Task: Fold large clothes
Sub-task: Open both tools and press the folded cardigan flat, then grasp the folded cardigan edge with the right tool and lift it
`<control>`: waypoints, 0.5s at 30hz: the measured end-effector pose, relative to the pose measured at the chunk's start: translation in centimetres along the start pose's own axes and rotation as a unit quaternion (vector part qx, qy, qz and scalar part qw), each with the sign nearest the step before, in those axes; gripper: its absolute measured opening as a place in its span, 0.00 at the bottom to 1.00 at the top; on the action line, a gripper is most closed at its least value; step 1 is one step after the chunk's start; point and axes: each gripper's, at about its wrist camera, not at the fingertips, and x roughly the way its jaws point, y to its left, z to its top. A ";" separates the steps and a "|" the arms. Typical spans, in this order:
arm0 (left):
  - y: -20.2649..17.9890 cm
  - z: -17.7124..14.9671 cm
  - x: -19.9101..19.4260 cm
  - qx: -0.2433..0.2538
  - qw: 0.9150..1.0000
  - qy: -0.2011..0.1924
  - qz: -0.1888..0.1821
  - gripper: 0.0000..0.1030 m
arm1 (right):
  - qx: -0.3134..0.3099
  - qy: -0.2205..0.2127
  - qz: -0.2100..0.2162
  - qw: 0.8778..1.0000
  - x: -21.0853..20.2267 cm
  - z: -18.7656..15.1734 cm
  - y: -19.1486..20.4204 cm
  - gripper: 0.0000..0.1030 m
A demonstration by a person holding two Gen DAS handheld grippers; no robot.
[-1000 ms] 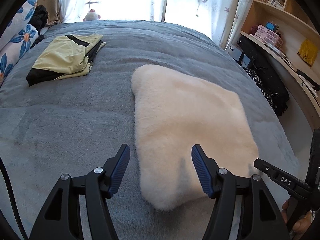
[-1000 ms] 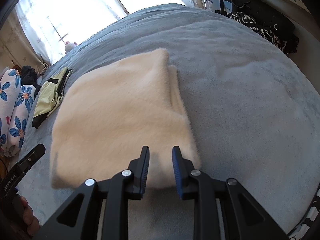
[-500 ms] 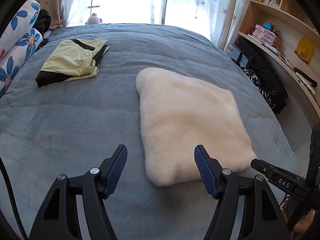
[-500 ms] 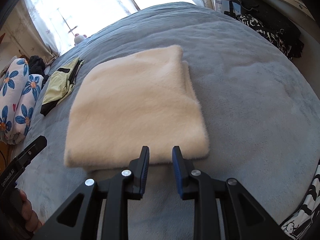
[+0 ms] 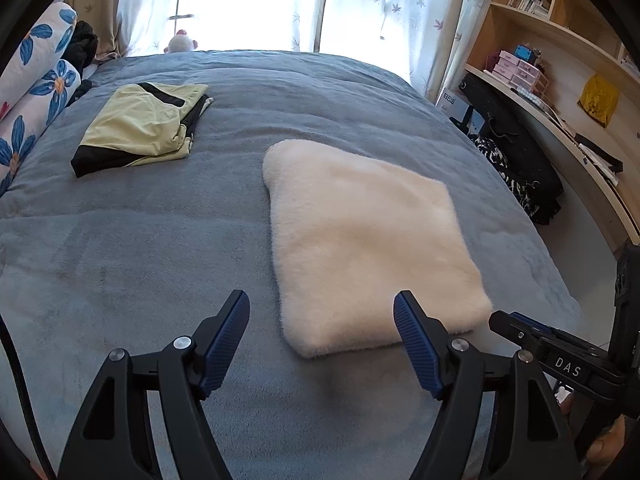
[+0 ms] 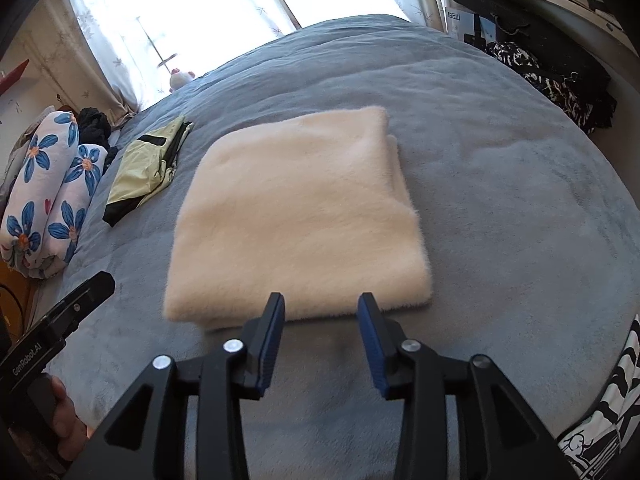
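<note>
Fingers (image 5: 224,332) apart, yellow-green garment (image 5: 144,128) beyond

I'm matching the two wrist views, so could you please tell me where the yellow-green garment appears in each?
Left wrist: yellow-green garment lies upper left on the bed, left of the cream fleece.
Right wrist: garment sits at middle left, between the floral pillows and the fleece.
Shared landmark: the plush toy at the window.
</note>
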 end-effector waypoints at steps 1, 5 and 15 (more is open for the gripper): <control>0.0 0.0 0.0 0.000 1.000 0.001 -0.002 0.71 | -0.001 0.000 -0.001 1.000 0.0 0.0 0.0 0.46; 0.1 0.1 0.1 -0.003 1.000 0.005 -0.005 0.71 | -0.002 0.005 0.000 1.000 0.0 -0.1 0.1 0.47; 0.2 1.6 1.4 0.009 0.999 0.034 -0.021 0.72 | 0.007 0.052 0.036 0.998 0.7 1.5 -1.2 0.55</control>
